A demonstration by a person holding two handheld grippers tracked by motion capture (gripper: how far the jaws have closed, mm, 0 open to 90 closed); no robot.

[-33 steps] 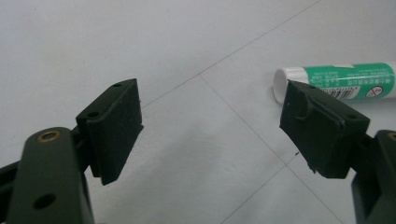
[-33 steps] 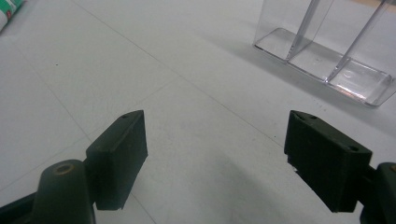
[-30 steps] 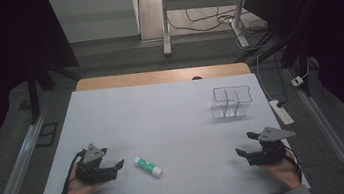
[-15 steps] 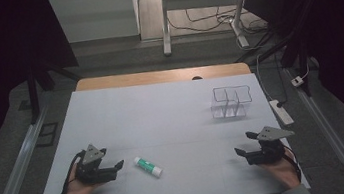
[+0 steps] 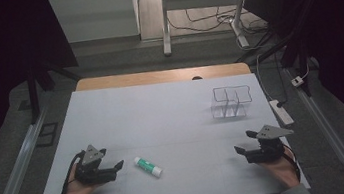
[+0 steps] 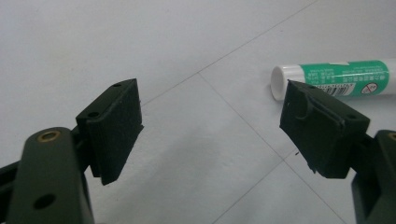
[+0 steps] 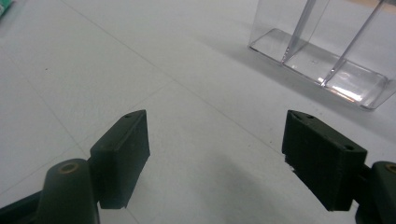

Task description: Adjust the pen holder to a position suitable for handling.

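A green and white glue stick (image 5: 148,165) lies flat on the white table (image 5: 163,123) near the front, left of centre. My left gripper (image 5: 116,167) rests just left of it, open, with nothing between its jaws. In the left gripper view the glue stick (image 6: 334,79) lies just beyond the right jaw's tip. My right gripper (image 5: 239,151) sits open near the front right, empty. A clear plastic divided organizer (image 5: 229,103) stands upright at the right rear, and its base (image 7: 322,60) shows ahead in the right gripper view.
A hand holds each gripper at the table's front edge. A wooden strip (image 5: 157,76) runs along the table's far edge. A power strip (image 5: 281,111) lies by the right edge. Desk legs and cables stand on the floor beyond.
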